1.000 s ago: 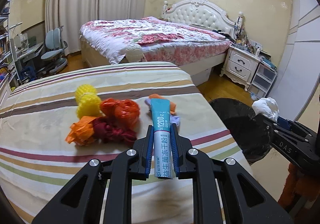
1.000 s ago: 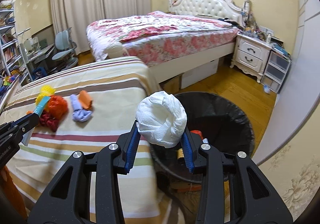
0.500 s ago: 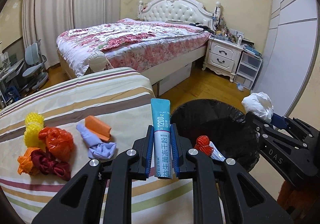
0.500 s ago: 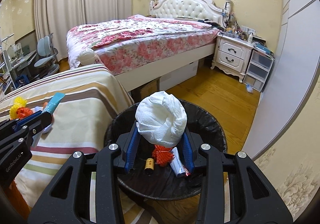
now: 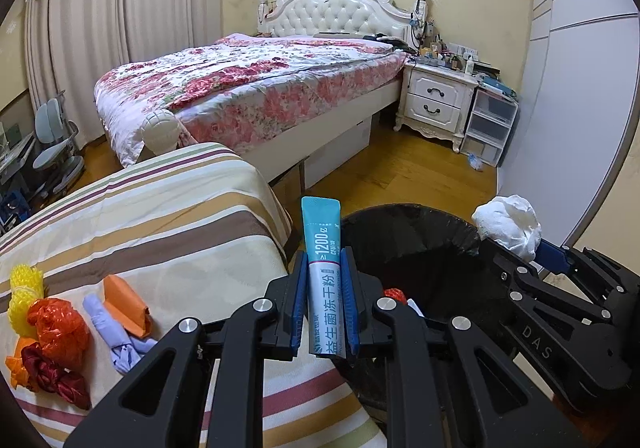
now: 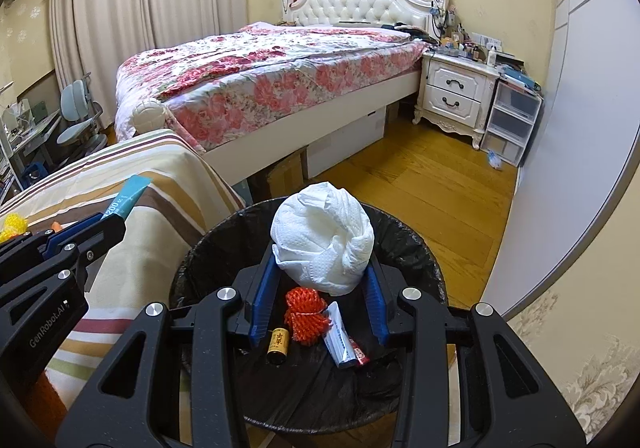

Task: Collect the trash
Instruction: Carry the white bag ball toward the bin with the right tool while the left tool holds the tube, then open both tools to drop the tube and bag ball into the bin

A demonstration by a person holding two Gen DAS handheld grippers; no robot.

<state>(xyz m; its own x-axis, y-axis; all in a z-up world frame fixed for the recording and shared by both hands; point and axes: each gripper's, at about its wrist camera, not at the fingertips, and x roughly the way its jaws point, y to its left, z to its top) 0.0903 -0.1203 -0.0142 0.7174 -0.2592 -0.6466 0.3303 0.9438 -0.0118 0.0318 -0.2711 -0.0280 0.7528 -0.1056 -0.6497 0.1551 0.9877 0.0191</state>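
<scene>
My left gripper [image 5: 323, 280] is shut on a teal and white sachet [image 5: 322, 272] that stands upright between its blue pads, at the left rim of the black-lined trash bin [image 5: 400, 244]. My right gripper [image 6: 320, 272] is shut on a crumpled white paper ball [image 6: 322, 238], held over the bin [image 6: 224, 240]. Inside the bin lie a red net [image 6: 306, 314], a small brown bottle [image 6: 278, 344] and a white sachet [image 6: 338, 340]. In the left wrist view the right gripper [image 5: 516, 244] with the paper ball [image 5: 507, 226] reaches in from the right.
On the striped table cover [image 5: 160, 216] lie a yellow net [image 5: 24, 288], an orange bag [image 5: 56, 328], a dark red cloth [image 5: 52, 376], a purple wad [image 5: 116, 332] and an orange paper [image 5: 124, 306]. A floral bed [image 5: 248, 88] and a white nightstand [image 5: 438, 104] stand beyond, on wooden floor [image 6: 420, 184].
Both grippers moved right, off the striped table toward the bin. The paper ball now hangs over the bin's middle, and the sachet has reached its rim. Both grips are unchanged.
</scene>
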